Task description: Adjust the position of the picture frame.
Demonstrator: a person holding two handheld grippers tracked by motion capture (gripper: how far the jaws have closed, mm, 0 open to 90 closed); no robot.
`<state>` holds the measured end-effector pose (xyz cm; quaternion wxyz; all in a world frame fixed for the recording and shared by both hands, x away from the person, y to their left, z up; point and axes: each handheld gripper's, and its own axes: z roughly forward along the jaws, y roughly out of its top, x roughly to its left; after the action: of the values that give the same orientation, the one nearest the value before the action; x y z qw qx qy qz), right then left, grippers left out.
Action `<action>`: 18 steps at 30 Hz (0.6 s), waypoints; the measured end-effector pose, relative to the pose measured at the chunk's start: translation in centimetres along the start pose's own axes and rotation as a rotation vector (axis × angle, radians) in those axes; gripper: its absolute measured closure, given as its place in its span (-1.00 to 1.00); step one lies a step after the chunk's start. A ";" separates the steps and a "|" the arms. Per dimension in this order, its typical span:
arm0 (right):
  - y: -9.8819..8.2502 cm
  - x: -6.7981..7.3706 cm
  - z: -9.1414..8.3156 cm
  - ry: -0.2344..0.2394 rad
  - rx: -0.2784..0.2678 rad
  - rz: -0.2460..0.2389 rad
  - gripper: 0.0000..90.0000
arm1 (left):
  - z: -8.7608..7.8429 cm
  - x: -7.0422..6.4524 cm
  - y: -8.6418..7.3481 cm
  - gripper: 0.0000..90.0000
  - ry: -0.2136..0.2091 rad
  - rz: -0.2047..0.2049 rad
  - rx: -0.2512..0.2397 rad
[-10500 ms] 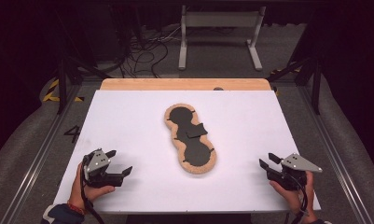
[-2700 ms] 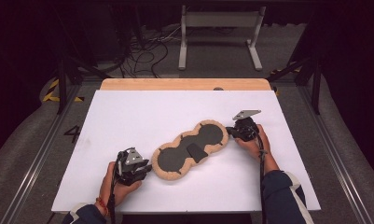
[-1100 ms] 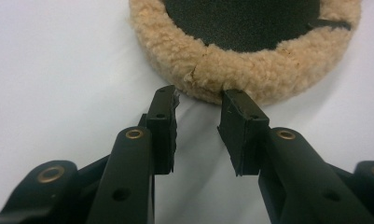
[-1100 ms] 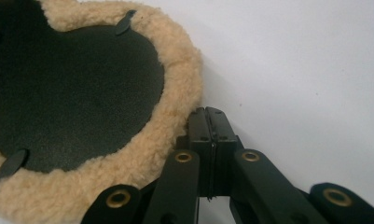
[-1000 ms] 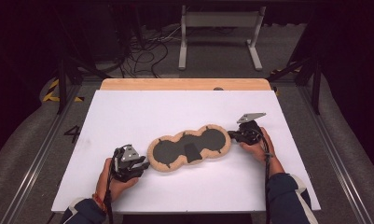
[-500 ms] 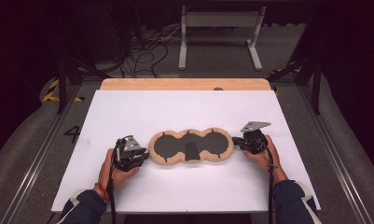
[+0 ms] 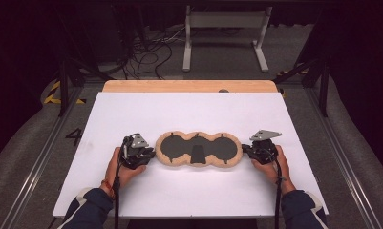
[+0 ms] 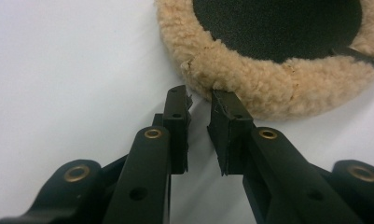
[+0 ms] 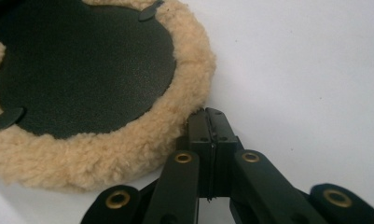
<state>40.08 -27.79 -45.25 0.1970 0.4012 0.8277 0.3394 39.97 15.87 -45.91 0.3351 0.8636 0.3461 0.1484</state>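
Observation:
A peanut-shaped tan fleece pad point(image 7: 197, 149) with black inner panels lies level across the white table point(image 7: 189, 112). My left gripper point(image 7: 151, 153) sits at its left end. In the left gripper view its jaws have just been closing and stand a narrow gap apart point(image 8: 198, 100). Bare table shows between them, and the tips touch the fleece rim point(image 8: 268, 88). My right gripper point(image 7: 245, 149) is at the pad's right end. Its jaws are pressed together point(image 9: 208, 112), with the tips against the fleece rim point(image 9: 128, 149); I see no fleece between them.
A wooden board edge point(image 7: 189, 86) runs along the table's far side. Beyond it stand a metal frame point(image 7: 225, 28) and loose cables point(image 7: 146, 47) on the floor. Rails point(image 7: 36, 157) run beside the table's left and right edges.
The pad has swung from tilted, right end farther away, to level across the table. The right gripper came nearer the person with that end; the left gripper moved slightly away.

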 end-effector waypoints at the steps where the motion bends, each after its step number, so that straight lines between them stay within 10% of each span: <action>1: 0.0 -0.1 0.0 0.002 0.001 0.002 1.00 | 0.1 0.0 0.0 0.71 -0.002 -0.005 -0.003; 18: -0.5 -0.3 -1.1 -0.025 -0.005 0.021 0.87 | -0.2 1.0 0.2 0.53 -0.019 0.002 -0.066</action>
<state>39.30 -28.73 -44.86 0.2044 0.4137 0.8201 0.3384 40.68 16.55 -45.60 0.3665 0.8539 0.3368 0.1519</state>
